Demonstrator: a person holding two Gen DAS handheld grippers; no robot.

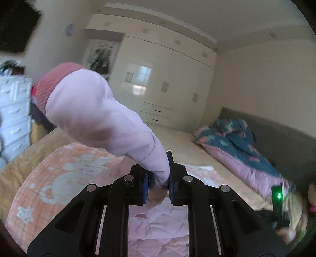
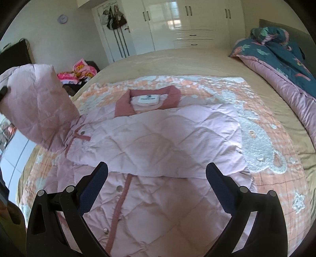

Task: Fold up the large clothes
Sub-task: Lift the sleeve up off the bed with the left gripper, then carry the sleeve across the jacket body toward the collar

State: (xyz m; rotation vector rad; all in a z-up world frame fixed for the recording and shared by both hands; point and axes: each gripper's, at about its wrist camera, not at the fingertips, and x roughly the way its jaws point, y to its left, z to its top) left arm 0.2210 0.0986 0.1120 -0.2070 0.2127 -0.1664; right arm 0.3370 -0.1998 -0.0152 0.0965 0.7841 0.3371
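Lying face up on a peach blanket (image 2: pixel 262 110) was a pale pink quilted jacket (image 2: pixel 158 142), its padding stitched in diamonds, its stand-up collar (image 2: pixel 126 106) a darker dusty pink with a white label inside; a dusty-pink placket with pale snap buttons ran down the front; one sleeve (image 2: pixel 177 126) was folded flat across the chest, while the other sleeve (image 1: pixel 98 118) was lifted off the bed, its ribbed, darker pink cuff (image 1: pixel 53 83) at the far end.

The left gripper (image 1: pixel 158 178) was clamped on that raised sleeve, the fabric pinched between its blue pads so that the puffy tube stood up and away from the jaws; in the right wrist view the same sleeve hung in the air at the left edge. The right gripper (image 2: pixel 157 178) hovered above the jacket's lower front with its jaws wide apart and nothing between them; the folded sleeve's edge lay just beyond its fingertips.

The grippers were black, angular plastic with round metal pins; the blanket looked fluffy, patterned with pale grey-white bears and stars, and it lay on a smooth tan bedspread (image 2: pixel 167 59); a rumpled teal floral quilt (image 2: pixel 280 49) with a pink underside was heaped along the bed's right side; glossy cream wardrobes (image 2: pixel 187 21) stood behind, and a round clock (image 2: pixel 62 19) hung on the wall.
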